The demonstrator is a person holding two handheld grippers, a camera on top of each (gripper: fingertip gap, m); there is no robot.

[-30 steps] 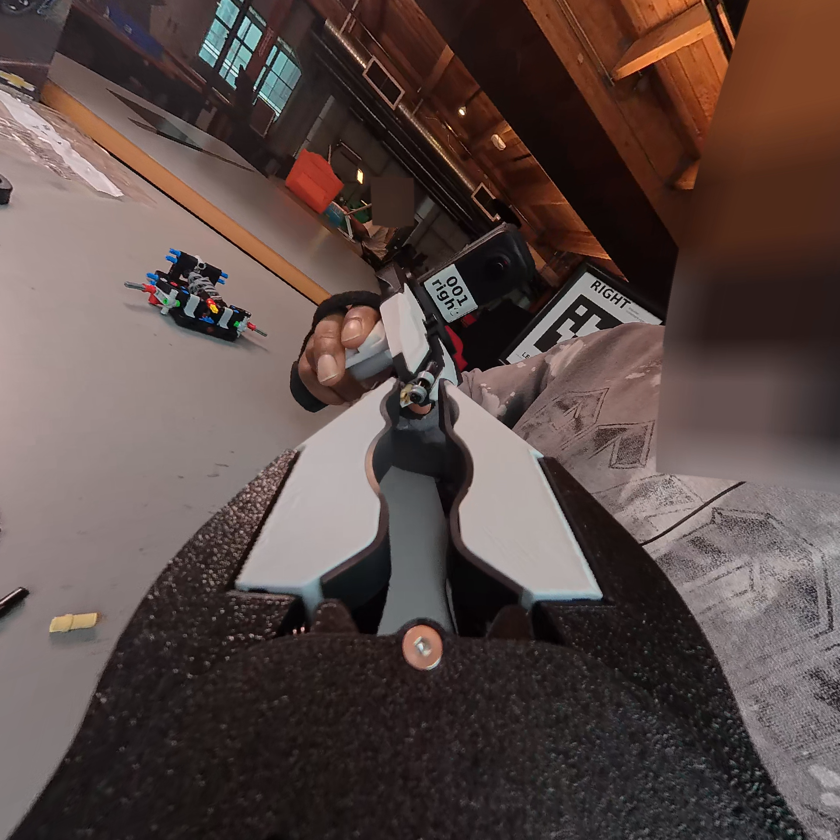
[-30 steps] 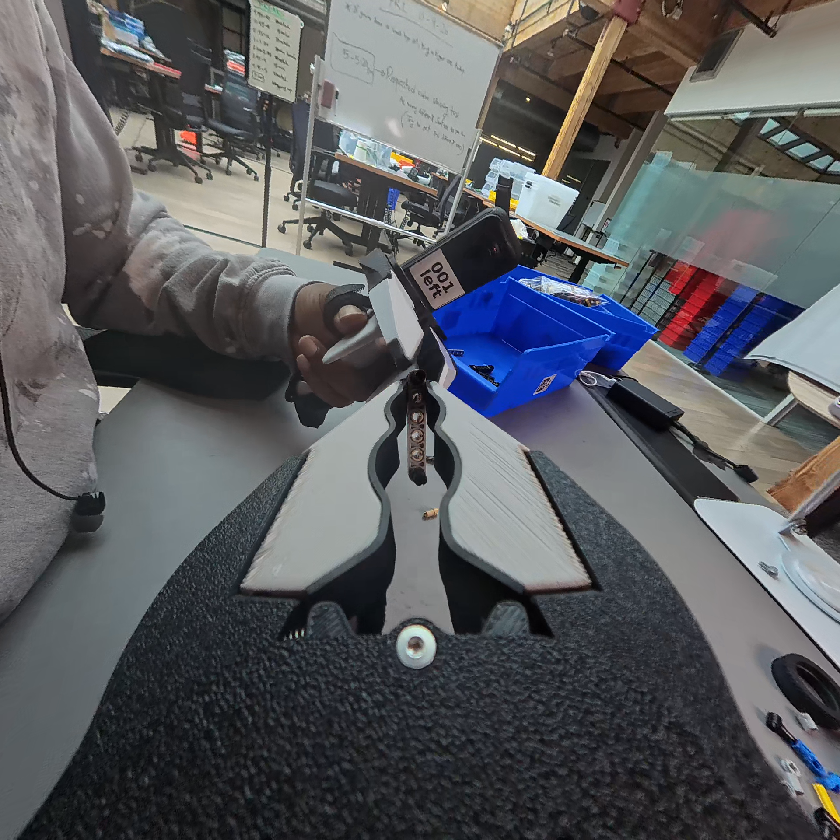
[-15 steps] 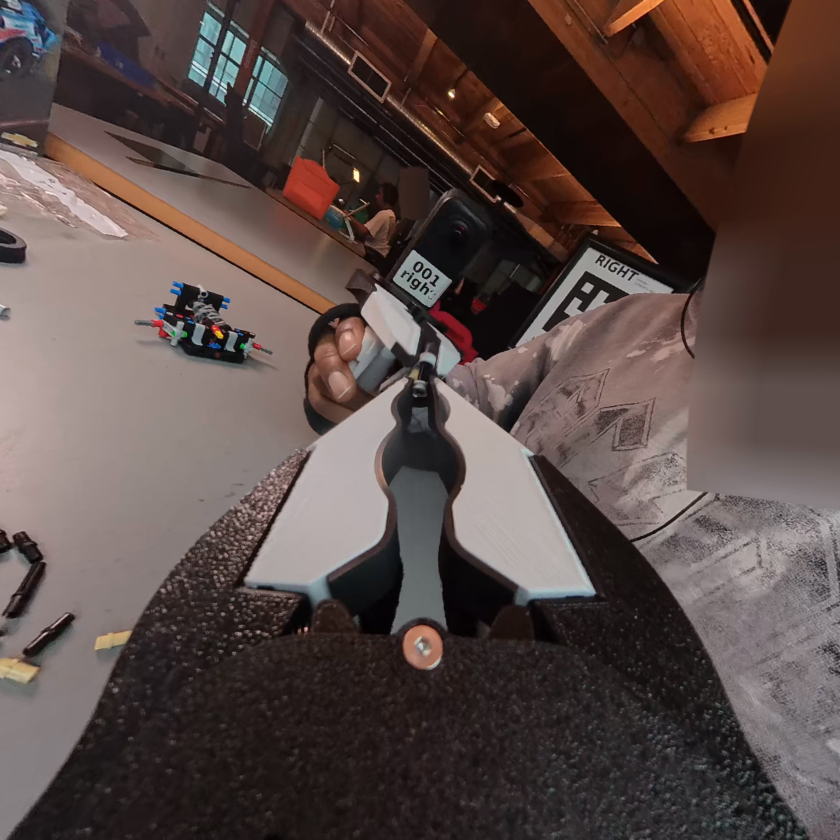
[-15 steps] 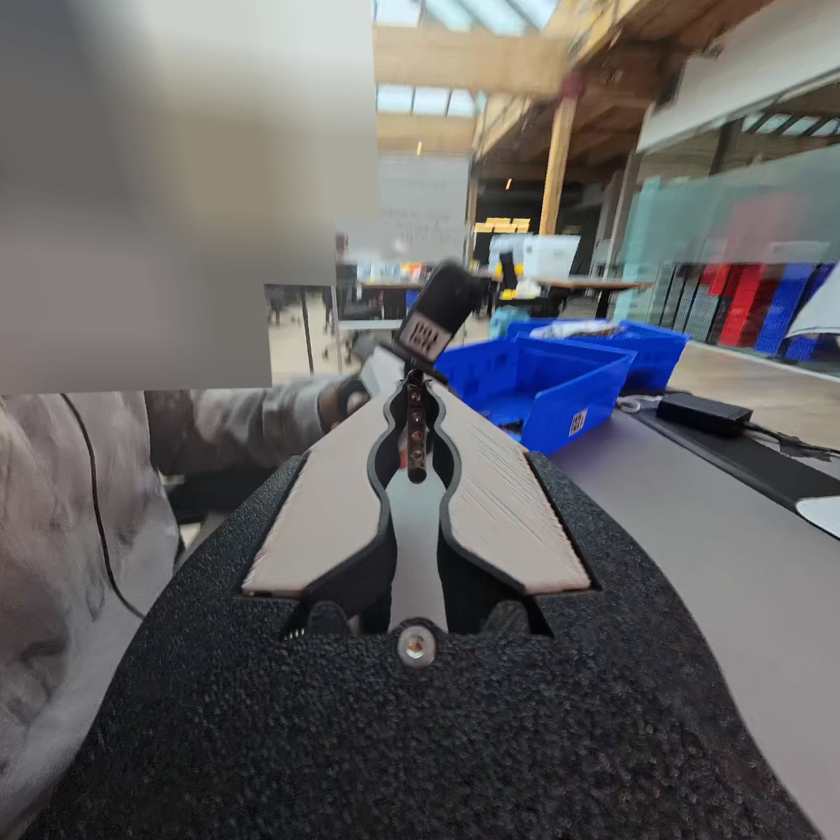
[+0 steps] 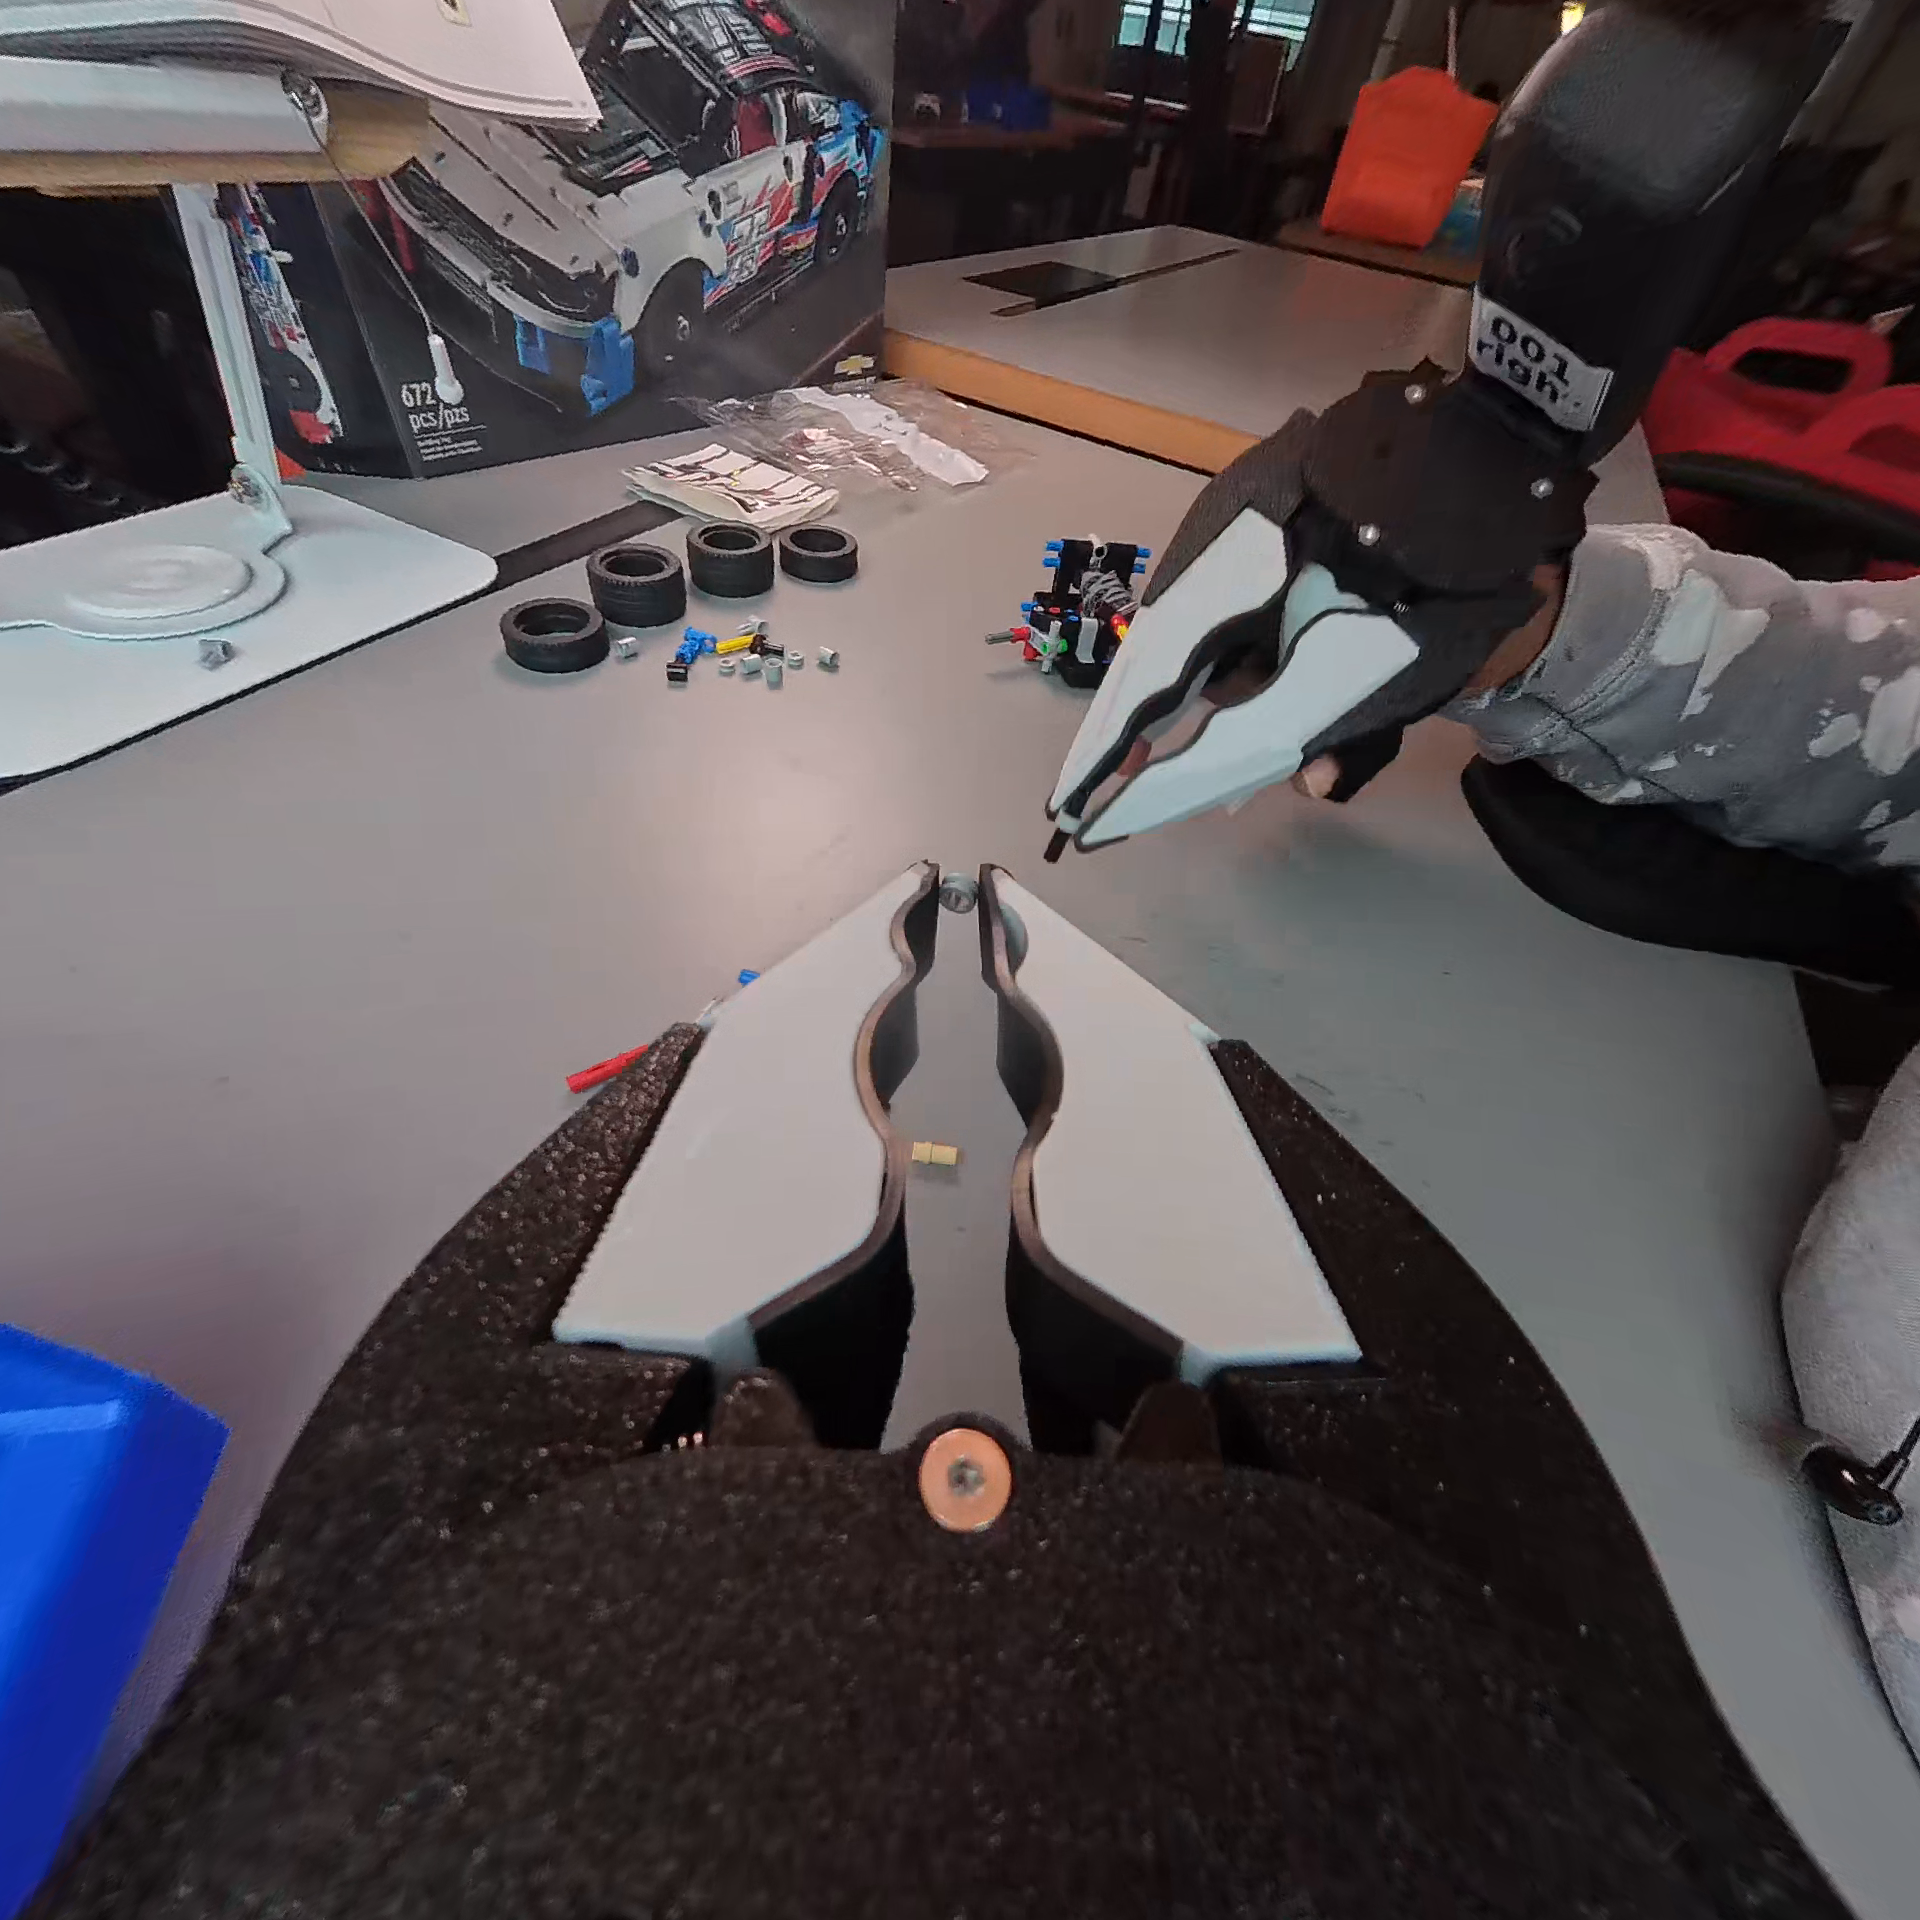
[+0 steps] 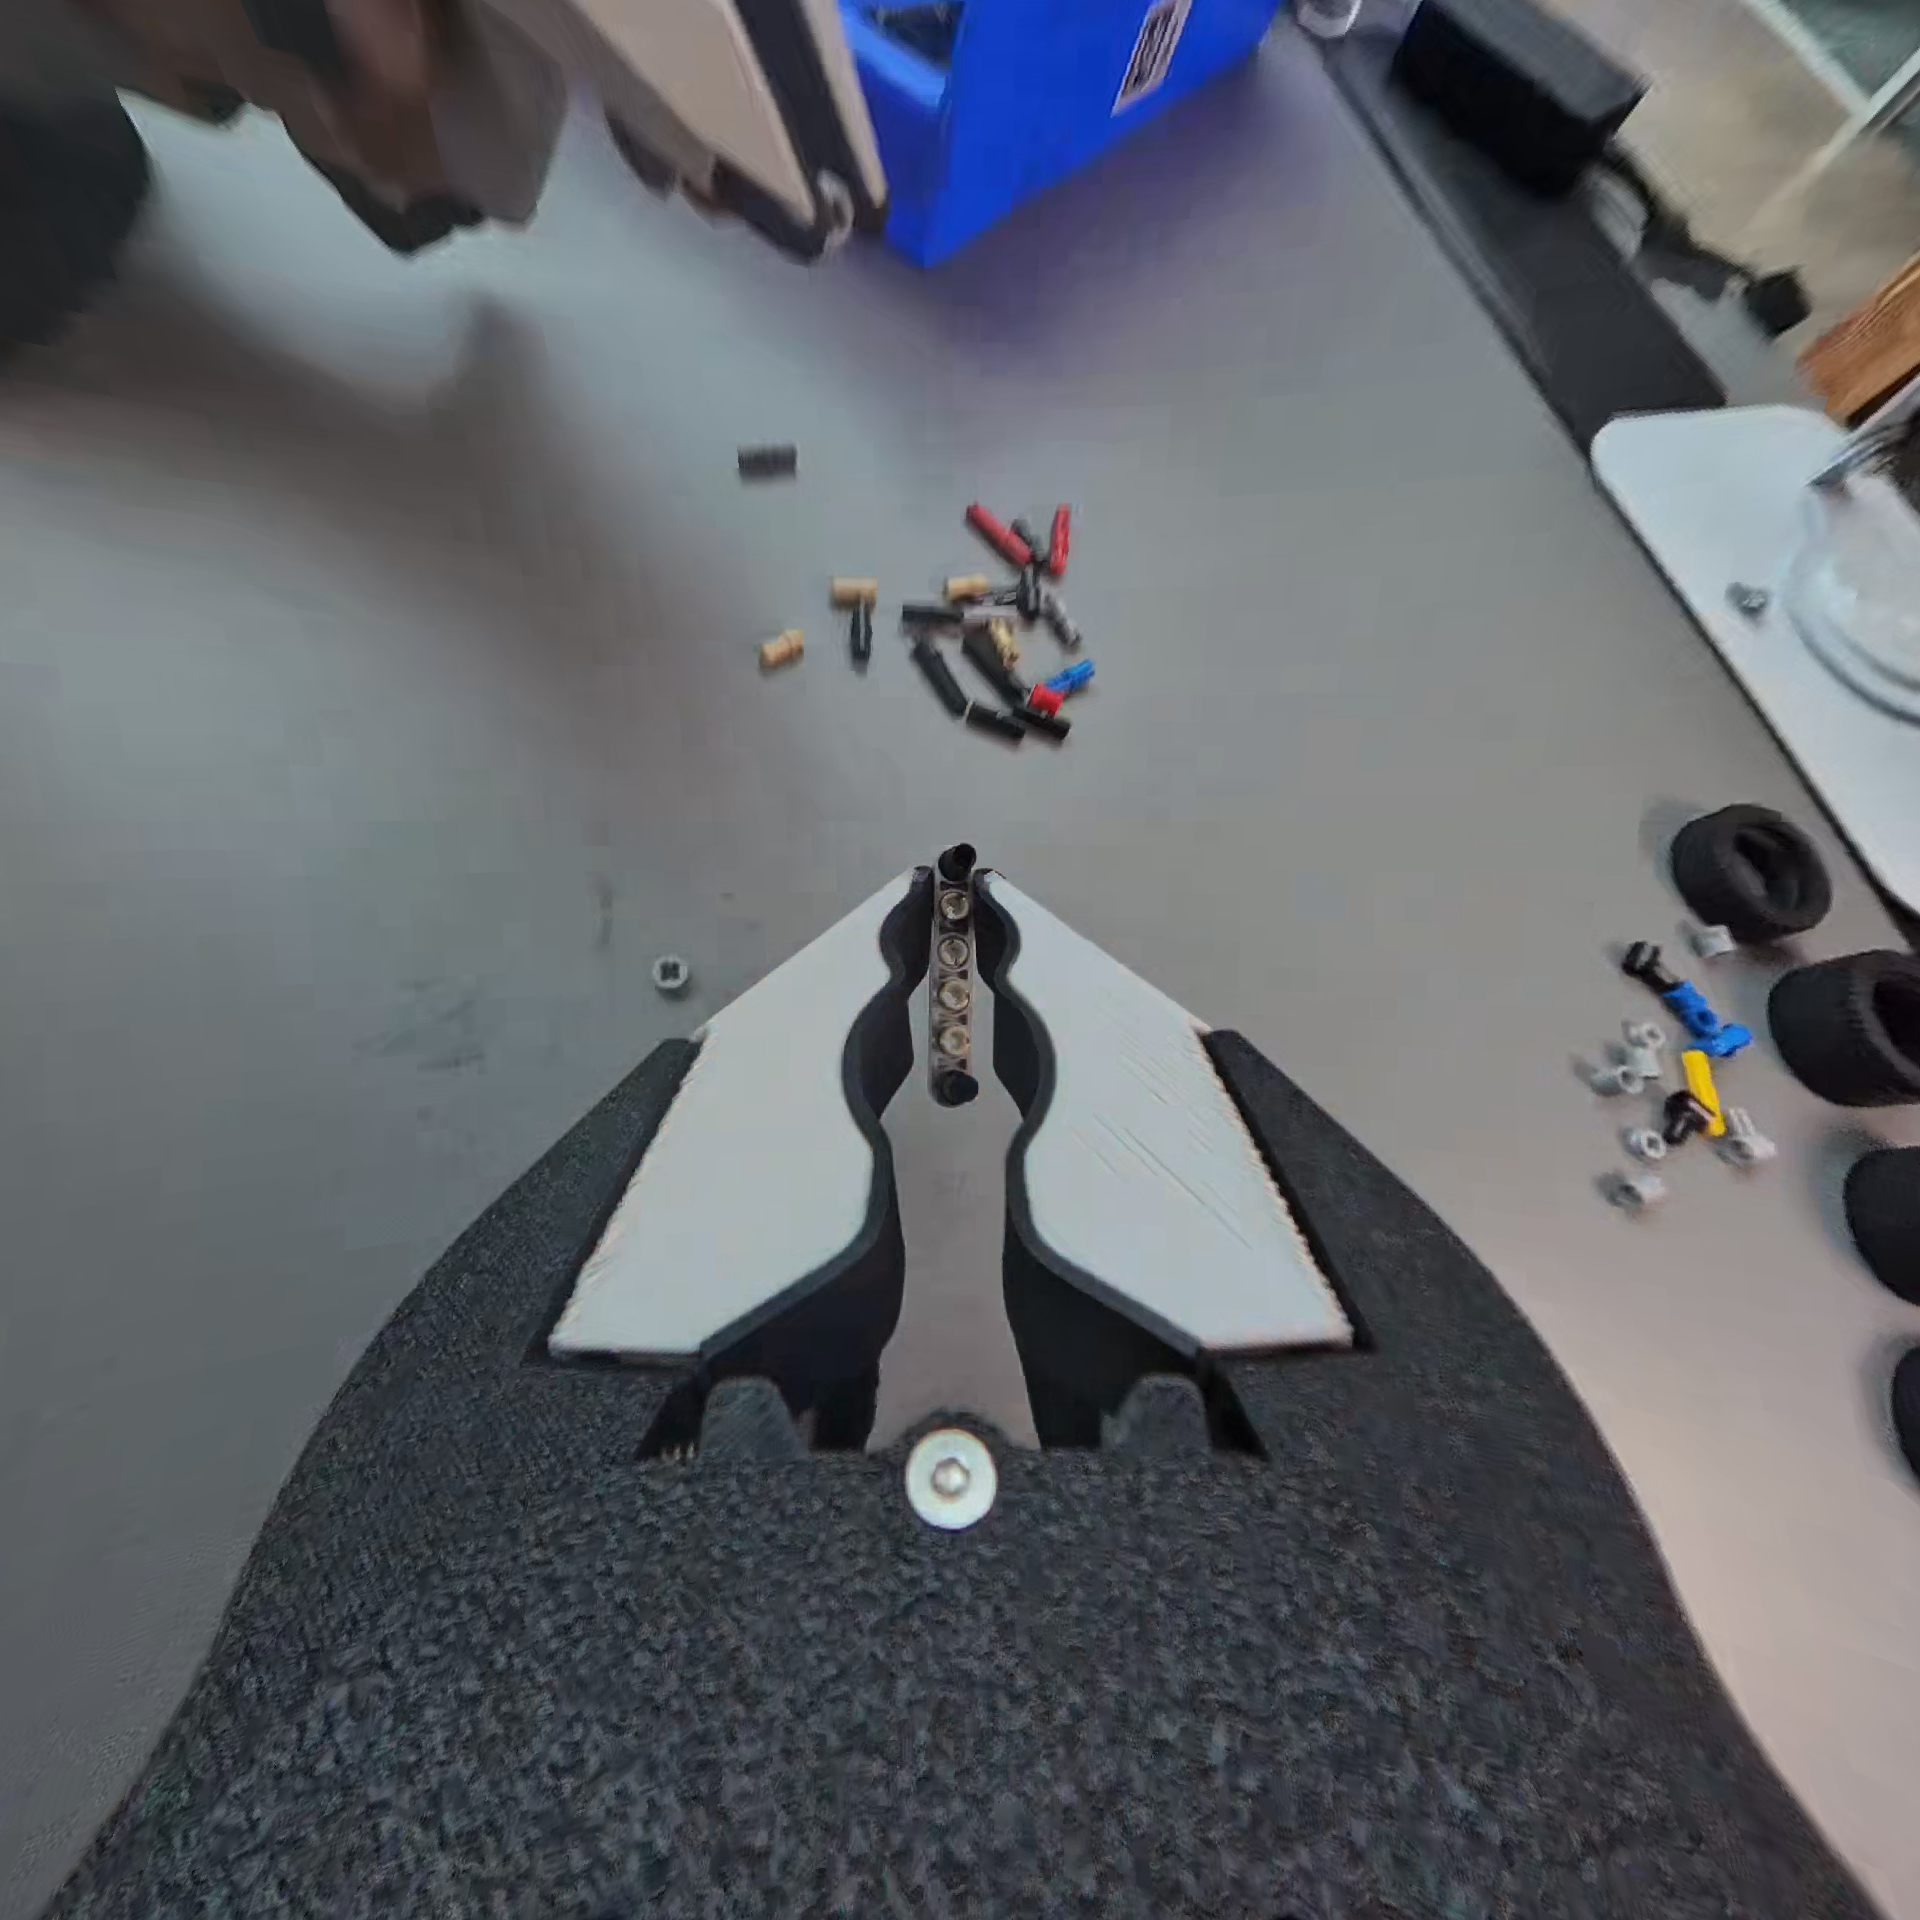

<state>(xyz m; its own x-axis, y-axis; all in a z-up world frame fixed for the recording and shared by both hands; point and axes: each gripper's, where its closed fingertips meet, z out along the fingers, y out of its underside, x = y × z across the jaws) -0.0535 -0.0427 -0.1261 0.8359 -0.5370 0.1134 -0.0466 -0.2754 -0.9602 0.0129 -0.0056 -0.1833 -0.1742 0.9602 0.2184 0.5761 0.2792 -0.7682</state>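
My left gripper (image 5: 956, 883) is shut on a small grey round bush (image 5: 957, 894), held just above the grey table (image 5: 520, 883). My right gripper (image 6: 951, 873) is shut on a thin black beam with holes (image 6: 954, 987) that has a black pin at each end. It points down at the table, short of a pile of loose pins (image 6: 987, 634). The right gripper (image 5: 1068, 831) also shows in the left wrist view, a short way to the right of my left tips. The left gripper (image 6: 831, 208) appears blurred at the top of the right wrist view.
A small partly built model (image 5: 1086, 623), several black tyres (image 5: 634, 582), loose small parts (image 5: 748, 649) and a car-kit box (image 5: 582, 260) lie beyond. There is a blue bin (image 6: 1039, 104), a white stand base (image 6: 1766, 582), a grey bush on the table (image 6: 670, 974), a red pin (image 5: 606, 1068) and a tan pin (image 5: 935, 1151). One gripper's finger ends stand about 10 centimetres off the other's.
The two grippers had faced each other tip to tip in the air. They have drawn apart and tilted down toward the table, and each still grips its piece.
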